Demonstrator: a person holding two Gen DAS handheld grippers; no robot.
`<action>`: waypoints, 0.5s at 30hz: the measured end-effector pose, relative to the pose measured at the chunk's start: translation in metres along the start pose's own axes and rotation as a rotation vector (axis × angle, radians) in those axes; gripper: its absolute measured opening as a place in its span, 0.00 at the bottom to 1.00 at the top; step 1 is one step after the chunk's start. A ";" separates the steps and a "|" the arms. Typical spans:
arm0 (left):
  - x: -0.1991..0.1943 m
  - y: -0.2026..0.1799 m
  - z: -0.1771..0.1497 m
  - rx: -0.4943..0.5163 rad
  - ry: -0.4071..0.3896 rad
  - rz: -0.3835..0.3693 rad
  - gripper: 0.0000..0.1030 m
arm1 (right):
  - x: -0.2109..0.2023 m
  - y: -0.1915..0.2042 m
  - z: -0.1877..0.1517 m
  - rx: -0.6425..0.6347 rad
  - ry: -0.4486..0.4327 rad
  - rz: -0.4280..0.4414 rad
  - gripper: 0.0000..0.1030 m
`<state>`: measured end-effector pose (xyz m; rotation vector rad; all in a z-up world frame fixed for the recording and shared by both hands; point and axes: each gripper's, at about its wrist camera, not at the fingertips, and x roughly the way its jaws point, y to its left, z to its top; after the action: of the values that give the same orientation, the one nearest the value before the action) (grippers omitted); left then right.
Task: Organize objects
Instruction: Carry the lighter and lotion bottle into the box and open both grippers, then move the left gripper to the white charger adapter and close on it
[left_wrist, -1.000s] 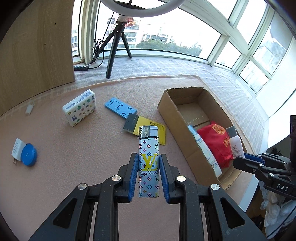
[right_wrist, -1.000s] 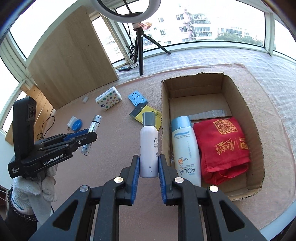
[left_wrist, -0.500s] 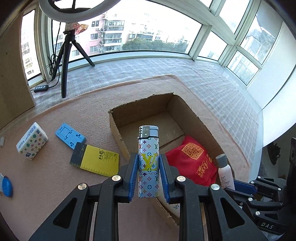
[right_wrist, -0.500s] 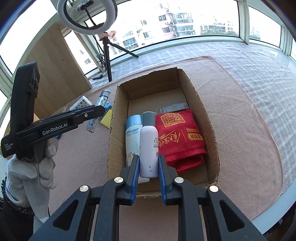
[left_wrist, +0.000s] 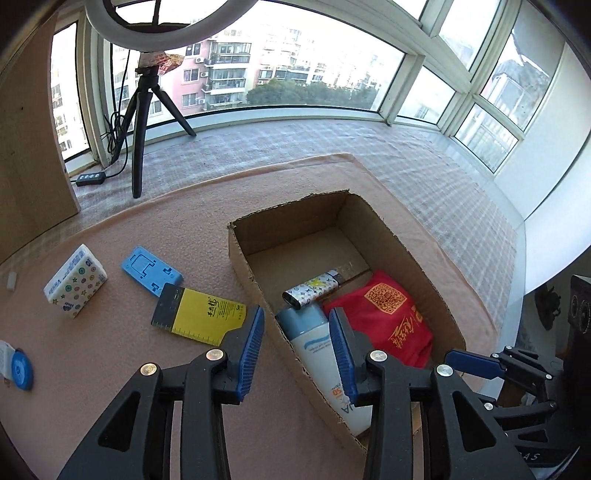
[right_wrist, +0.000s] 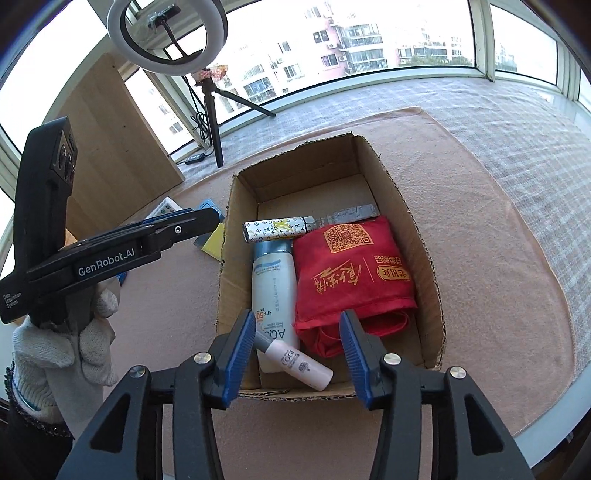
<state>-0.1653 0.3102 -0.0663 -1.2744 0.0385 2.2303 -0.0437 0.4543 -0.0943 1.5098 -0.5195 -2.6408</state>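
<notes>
Lighter (right_wrist: 276, 229), sunscreen (right_wrist: 272, 291), pouch (right_wrist: 351, 273), bottle (right_wrist: 295, 363) inside box (right_wrist: 424, 236); hand-held grippers (left_wrist: 296, 354) (right_wrist: 297, 356) wide, empty.

Ring light (right_wrist: 167, 35): atop the tripod (left_wrist: 142, 125)
Power strip (left_wrist: 88, 178): left of tripod's feet
Wooden board (right_wrist: 110, 147): left of tripod

**Lighting and Image Quality**

Bright daylight through windows (left_wrist: 314, 74), overexposed to white in places in the right wrist view. Soft shadows inside cardboard box (right_wrist: 406, 206). Sharp focus at centre. Strong fisheye curvature and dark vignetting at corners.
</notes>
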 end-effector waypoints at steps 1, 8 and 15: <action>-0.003 0.004 -0.002 -0.006 -0.002 0.002 0.39 | 0.000 0.002 0.000 -0.002 0.001 -0.001 0.43; -0.023 0.034 -0.023 -0.047 -0.001 0.023 0.39 | 0.001 0.017 -0.002 0.003 -0.018 0.039 0.43; -0.048 0.070 -0.046 -0.095 0.002 0.059 0.39 | 0.008 0.040 -0.006 -0.011 -0.023 0.067 0.46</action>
<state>-0.1447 0.2159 -0.0707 -1.3421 -0.0296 2.3052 -0.0471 0.4129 -0.0911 1.4340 -0.5459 -2.6089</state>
